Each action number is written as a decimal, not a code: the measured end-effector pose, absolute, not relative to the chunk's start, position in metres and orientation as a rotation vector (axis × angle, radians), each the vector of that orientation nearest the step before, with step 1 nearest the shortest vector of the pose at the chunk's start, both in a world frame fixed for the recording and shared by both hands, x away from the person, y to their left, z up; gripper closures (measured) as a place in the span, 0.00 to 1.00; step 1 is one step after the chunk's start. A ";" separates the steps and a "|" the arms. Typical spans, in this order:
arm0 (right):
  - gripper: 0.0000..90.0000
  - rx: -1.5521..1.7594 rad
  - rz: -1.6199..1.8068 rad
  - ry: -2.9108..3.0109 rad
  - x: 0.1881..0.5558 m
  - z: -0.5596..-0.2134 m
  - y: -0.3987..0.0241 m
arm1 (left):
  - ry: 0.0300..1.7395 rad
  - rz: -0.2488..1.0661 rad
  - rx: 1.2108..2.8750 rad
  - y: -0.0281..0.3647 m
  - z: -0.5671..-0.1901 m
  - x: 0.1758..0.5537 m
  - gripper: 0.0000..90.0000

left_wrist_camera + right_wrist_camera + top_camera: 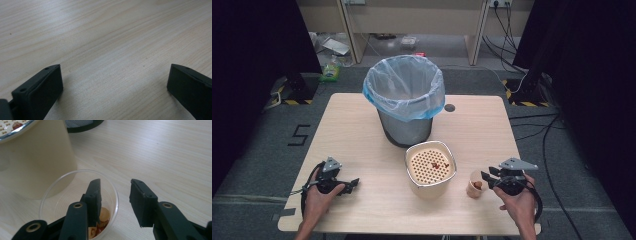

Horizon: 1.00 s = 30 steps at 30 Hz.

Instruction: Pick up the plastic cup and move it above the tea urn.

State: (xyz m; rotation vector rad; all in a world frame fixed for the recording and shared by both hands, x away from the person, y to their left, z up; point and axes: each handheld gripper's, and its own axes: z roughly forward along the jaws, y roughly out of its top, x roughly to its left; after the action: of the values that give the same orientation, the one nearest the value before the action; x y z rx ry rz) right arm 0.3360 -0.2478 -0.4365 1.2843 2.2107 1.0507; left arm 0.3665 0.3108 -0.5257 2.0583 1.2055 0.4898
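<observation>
Cup point(62, 195), clear plastic with food scraps inside, sits lower right of centre on the surface point(362, 125), beside the cream strainer pot point(430, 169). Right gripper point(115, 195) straddles its rim, not yet pinching; left gripper point(115, 82) rests spread wide.

A black "5" point(300, 135) is showing on the grey floor point(257, 150), left of the table point(362, 130).
</observation>
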 end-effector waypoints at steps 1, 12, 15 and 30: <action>0.70 1.284 1.049 2.211 0.337 -0.437 -0.247 | 1.205 0.490 2.059 0.311 -0.526 0.367 0.00; 0.77 1.307 1.017 2.243 0.343 -0.449 -0.245 | 1.206 0.490 2.058 0.311 -0.526 0.367 0.00; 0.84 1.296 1.012 2.257 0.344 -0.452 -0.244 | 1.207 0.489 2.054 0.311 -0.526 0.366 0.00; 0.96 1.212 1.054 2.179 0.337 -0.437 -0.244 | 1.206 0.490 2.058 0.311 -0.526 0.367 0.00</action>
State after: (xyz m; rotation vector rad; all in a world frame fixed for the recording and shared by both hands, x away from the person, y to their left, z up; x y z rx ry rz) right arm 0.3371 -0.2438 -0.4368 1.2120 2.1785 1.0540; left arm 0.3665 0.3108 -0.5257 2.0585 1.2055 0.4897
